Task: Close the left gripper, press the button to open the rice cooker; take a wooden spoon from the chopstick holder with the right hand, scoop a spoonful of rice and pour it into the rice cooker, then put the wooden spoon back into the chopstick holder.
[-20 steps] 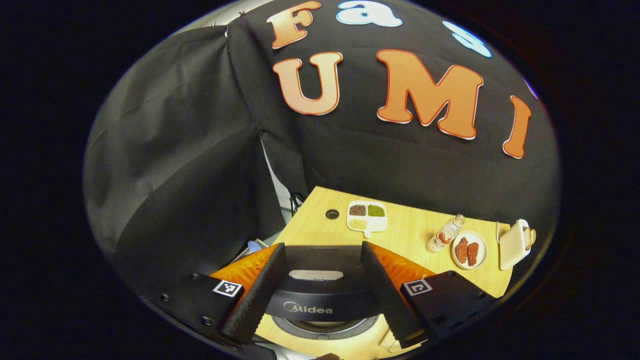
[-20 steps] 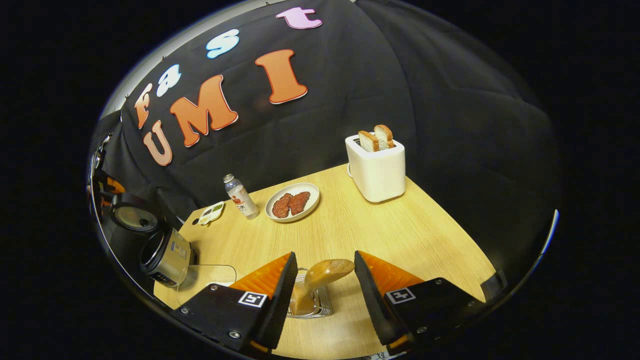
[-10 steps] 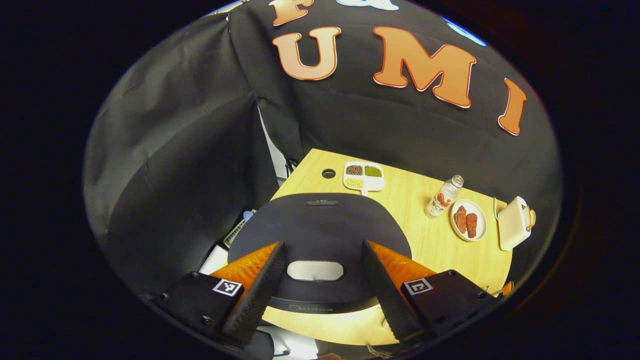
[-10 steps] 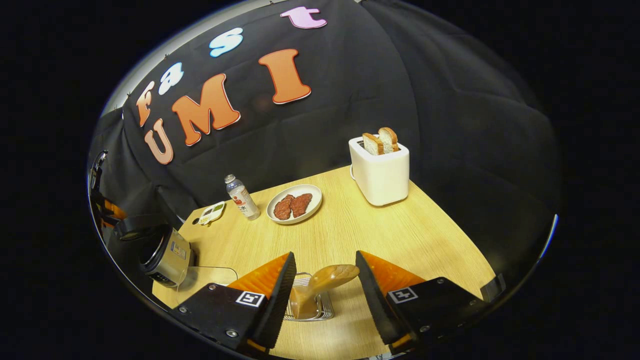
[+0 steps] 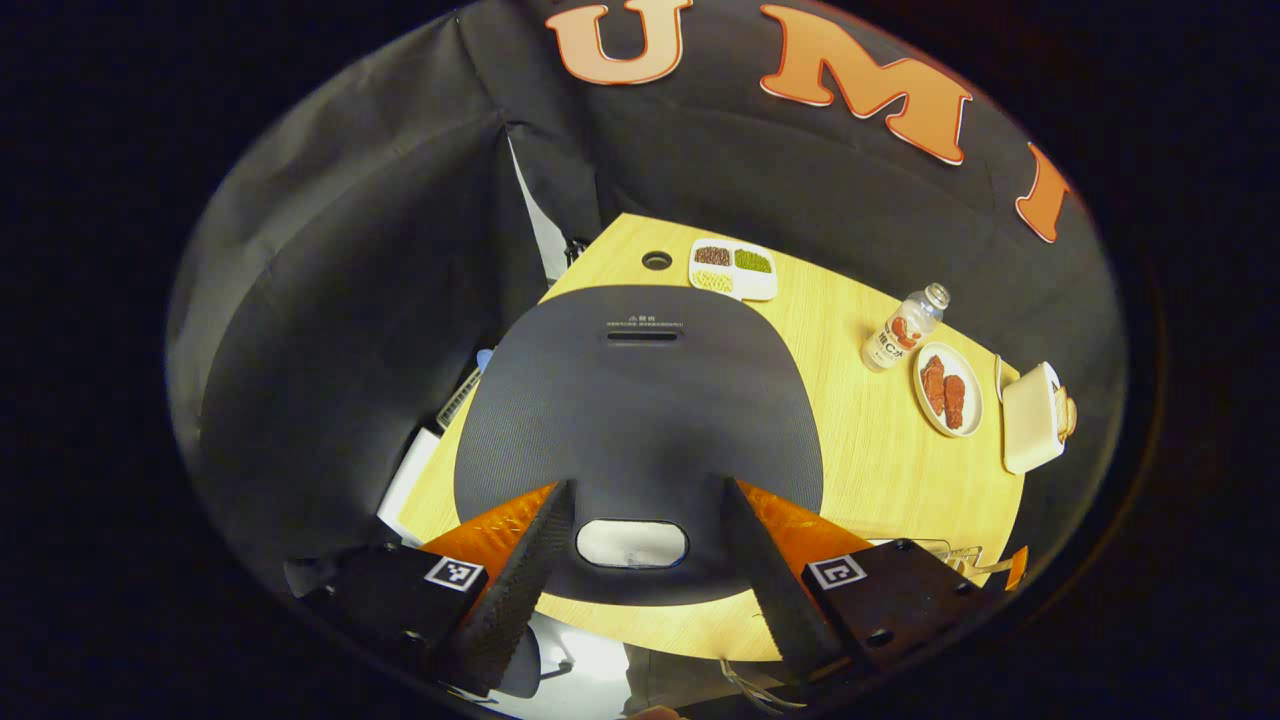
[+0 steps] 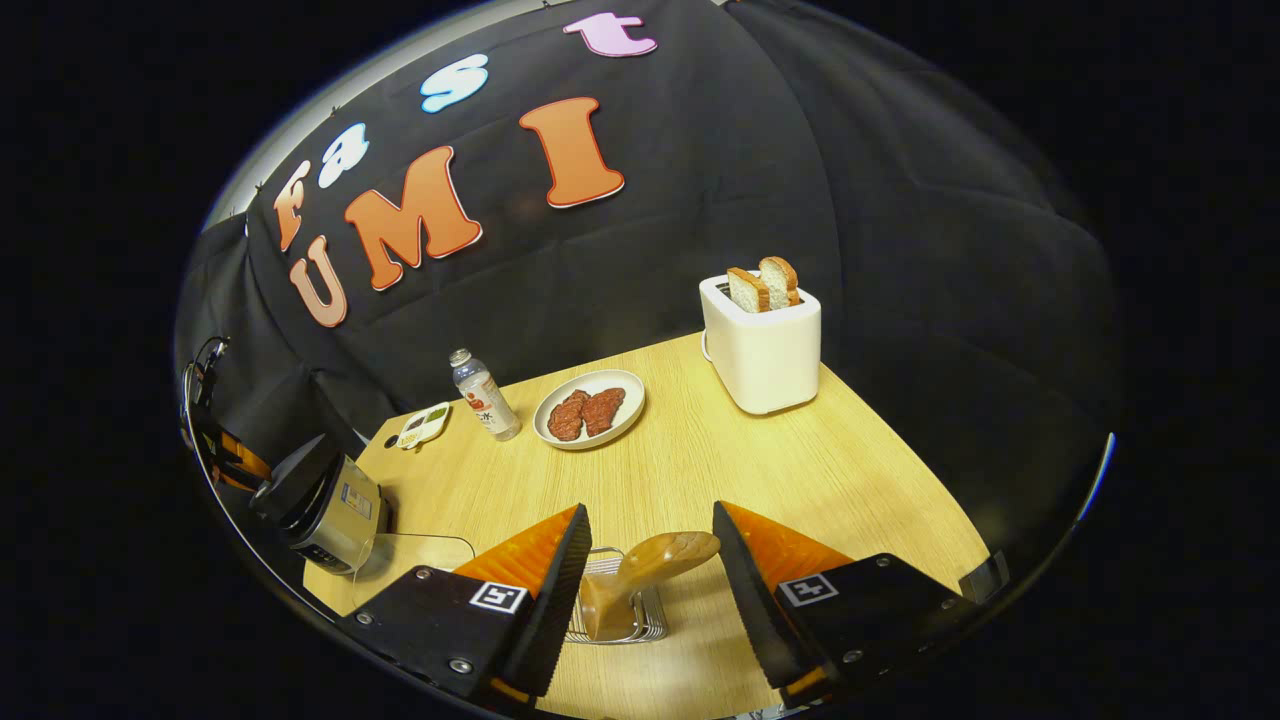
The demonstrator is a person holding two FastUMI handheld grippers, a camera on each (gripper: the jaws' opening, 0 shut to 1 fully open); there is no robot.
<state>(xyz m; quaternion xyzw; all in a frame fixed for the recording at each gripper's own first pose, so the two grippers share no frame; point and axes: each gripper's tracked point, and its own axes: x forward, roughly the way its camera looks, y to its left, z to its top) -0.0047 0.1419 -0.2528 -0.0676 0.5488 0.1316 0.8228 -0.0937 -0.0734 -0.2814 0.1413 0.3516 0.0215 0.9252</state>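
In the left gripper view, the left gripper [image 5: 640, 575] hangs over the rice cooker [image 5: 640, 420] with its fingers apart, one on each side of the pale button [image 5: 632, 543] at the front of the lid. The lid looks down, so the cooker reads as shut. The task wants these fingers brought together before pressing, which is not the case here, so by my judgement the opening step is still to do. The cooker's body under the lid is hidden, and the near edge of the table [image 5: 890, 470] is cut off behind the gripper.

In the right gripper view, the right gripper [image 6: 645, 590] hovers above the chopstick holder [image 6: 615, 612], a wire basket on the table, its fingers spread wide with the wooden spoon [image 6: 650, 565] standing between them, touched by neither. The spoon is therefore not yet taken; scooping, pouring and returning it all remain. The rice cooker sits small at the far left edge, and its lid appears tilted there, though distortion makes that hard to judge. A clear container [image 6: 415, 552] beside it may hold the rice; its contents cannot be made out.
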